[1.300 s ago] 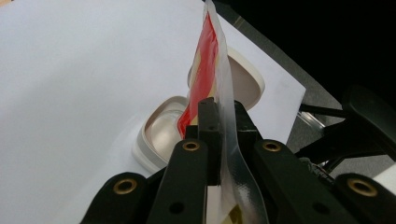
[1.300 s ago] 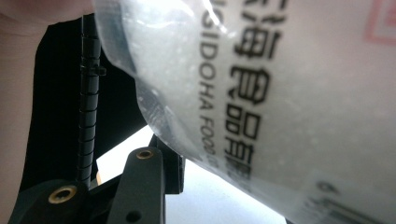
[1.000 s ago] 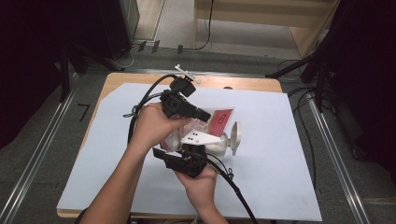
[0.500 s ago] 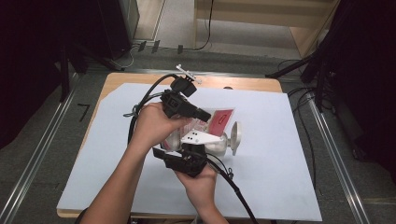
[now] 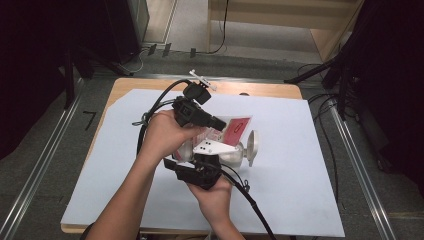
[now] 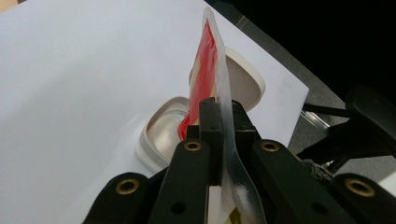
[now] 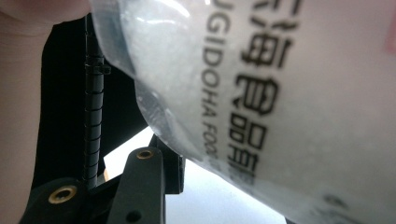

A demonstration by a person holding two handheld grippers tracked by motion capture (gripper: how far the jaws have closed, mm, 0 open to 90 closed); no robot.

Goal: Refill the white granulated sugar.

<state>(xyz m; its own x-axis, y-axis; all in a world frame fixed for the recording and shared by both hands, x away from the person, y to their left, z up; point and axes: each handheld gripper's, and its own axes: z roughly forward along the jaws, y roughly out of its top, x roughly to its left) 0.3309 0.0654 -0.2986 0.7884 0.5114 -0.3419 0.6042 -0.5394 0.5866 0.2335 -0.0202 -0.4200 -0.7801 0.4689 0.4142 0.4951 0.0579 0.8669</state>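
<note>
High view showed nothing had shifted: my left tool [image 6: 219, 135] stayed pinched on the pouch [image 6: 208, 70] mid-worktop [image 5: 310, 165], over the cup [image 6: 161, 135]; right tool's [image 5: 197, 167] jaw state I couldn't tell.

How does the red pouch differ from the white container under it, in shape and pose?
The red pouch is flat, thin and stands on edge; the white container is a hollow, rounded tub lying on the sheet. The pouch is clamped by the left hand-held gripper; the container rests free. Both are plastic.

Red-and-clear pouch [image 6: 205, 70], white container [image 6: 161, 140], black fingers [image 6: 212, 116].
</note>
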